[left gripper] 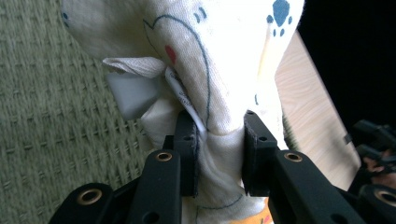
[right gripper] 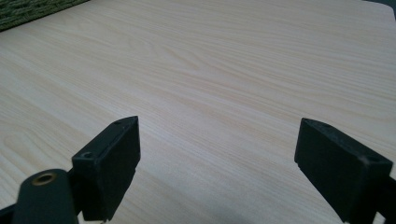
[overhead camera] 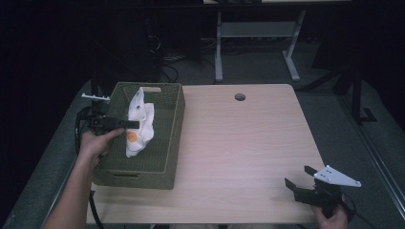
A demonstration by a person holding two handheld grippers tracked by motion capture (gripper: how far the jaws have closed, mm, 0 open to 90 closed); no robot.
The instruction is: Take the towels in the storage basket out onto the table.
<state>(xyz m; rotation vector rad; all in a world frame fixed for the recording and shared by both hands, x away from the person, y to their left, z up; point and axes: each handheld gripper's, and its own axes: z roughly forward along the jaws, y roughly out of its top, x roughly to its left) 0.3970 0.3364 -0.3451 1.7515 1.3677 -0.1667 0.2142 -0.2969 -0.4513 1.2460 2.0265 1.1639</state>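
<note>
Between the two black jaws of the left gripper (left gripper: 219,154): a bunched fold of white printed cloth (left gripper: 224,70), pinched from both sides, jaws clenched on it. Cloth pattern, as seen in the left gripper view: dark outline drawing, a red spot, blue paw marks, an orange patch at the lower edge. A pale sewn-in label (left gripper: 133,93) hangs from the cloth beside one jaw.

Same item in the high view: left gripper (overhead camera: 136,125) reaches in from the left over the basket wall, held by the person's left hand (overhead camera: 98,142); cloth (overhead camera: 139,123) stands up in a tall crumpled column inside the olive-green woven basket (overhead camera: 173,138), its top near the far wall, its lower end hanging toward the basket floor. Whether the lower end touches the floor cannot be told. An orange mark shows on the cloth just below the jaws.

Basket: rectangular, with a cut-out handle slot in the far wall, seated on the left part of the light wooden table (overhead camera: 248,143), its left side at the table edge.

Right gripper (overhead camera: 298,179): near the front right corner of the table, well apart from the basket, held by the right hand (overhead camera: 332,219); grey three-cornered plate on top. Jaws spread wide, holding nothing; right gripper view (right gripper: 217,158) shows bare wood grain (right gripper: 224,70) between them.

Table, further: a round hole (overhead camera: 239,97) near the far edge.
</note>
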